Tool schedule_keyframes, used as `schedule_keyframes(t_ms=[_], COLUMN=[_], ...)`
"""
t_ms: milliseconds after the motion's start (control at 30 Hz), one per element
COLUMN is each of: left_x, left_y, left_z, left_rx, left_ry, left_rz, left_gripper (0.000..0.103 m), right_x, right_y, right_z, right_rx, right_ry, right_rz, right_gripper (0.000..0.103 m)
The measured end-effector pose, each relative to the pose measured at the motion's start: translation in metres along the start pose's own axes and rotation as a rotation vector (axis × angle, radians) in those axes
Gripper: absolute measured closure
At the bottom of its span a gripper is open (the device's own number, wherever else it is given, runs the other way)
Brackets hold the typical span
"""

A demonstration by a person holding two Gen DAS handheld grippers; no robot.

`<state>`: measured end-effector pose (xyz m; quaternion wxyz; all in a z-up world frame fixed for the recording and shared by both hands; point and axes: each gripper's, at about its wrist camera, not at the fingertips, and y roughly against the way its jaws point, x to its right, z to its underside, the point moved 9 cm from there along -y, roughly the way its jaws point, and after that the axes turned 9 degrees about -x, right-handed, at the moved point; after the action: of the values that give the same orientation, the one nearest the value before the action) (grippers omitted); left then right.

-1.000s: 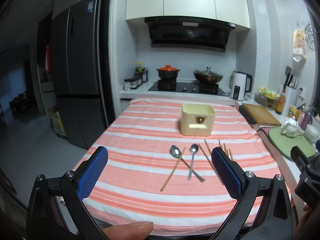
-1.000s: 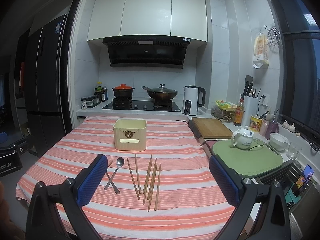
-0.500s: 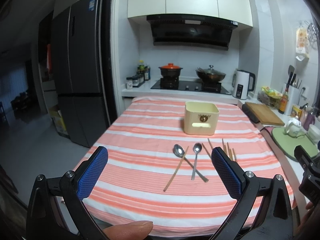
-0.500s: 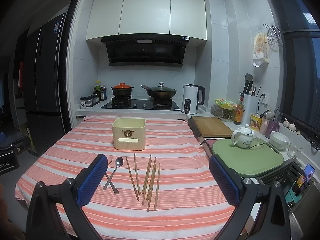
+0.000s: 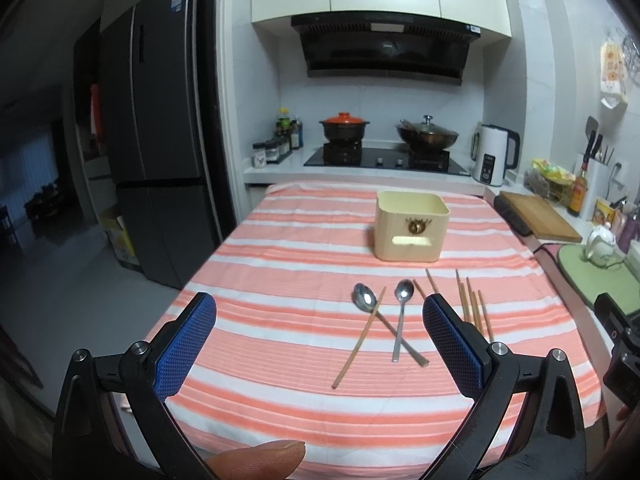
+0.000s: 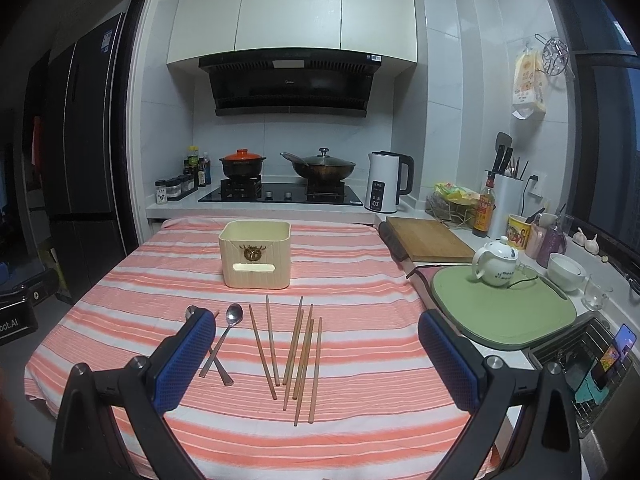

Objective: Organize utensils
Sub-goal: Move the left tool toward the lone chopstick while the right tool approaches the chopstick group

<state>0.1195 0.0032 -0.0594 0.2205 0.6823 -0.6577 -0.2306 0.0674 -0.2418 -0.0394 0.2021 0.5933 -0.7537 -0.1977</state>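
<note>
Blue-padded fingers are framing both views, and each gripper is standing wide apart with nothing between its pads. From the left wrist camera, the left gripper [image 5: 319, 312] is hovering over the near edge of the striped tablecloth [image 5: 280, 264], and a fingertip [image 5: 260, 458] is poking in at the bottom, mostly cut off. Past it, one loose chopstick [image 5: 359, 338] is lying across the handle of the left spoon [image 5: 363, 300], whose handle is crossing that of the right spoon [image 5: 402, 308]. The right finger pad [image 5: 450, 344] is covering the lower ends of the chopsticks [image 5: 472, 308] beside it, so their count is hard to make out there. In the right wrist view, the right gripper [image 6: 314, 354] is hanging above the fanned chopsticks, perhaps six in all, while its left pad [image 6: 184, 360] is hiding most of the left spoon. The cream utensil box [image 6: 256, 254] is sitting empty farther back, well apart from the utensils. Compared with a second ago, both cameras are sitting slightly lower and closer to the table; the utensils are lying as before.
</note>
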Motion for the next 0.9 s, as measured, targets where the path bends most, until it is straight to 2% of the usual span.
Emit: schedule_keyframes(t_ms=[767,900], left_x=[0.007,0.004], left_y=[-0.017,-0.023], left_z=[0.003,0.004], left_rx=[-0.029,-0.039], left_ry=[-0.017,-0.004], left_rz=[0.001,0.033], left_gripper=[0.0,0.0], right_x=[0.0,0.002], right_y=[-0.022,-0.025], right_z=[0.003,0.004], right_rx=[-0.045,-0.05], right_ry=[-0.001,-0.001], right_rz=[0.01,0.017], right_gripper=[0.0,0.0])
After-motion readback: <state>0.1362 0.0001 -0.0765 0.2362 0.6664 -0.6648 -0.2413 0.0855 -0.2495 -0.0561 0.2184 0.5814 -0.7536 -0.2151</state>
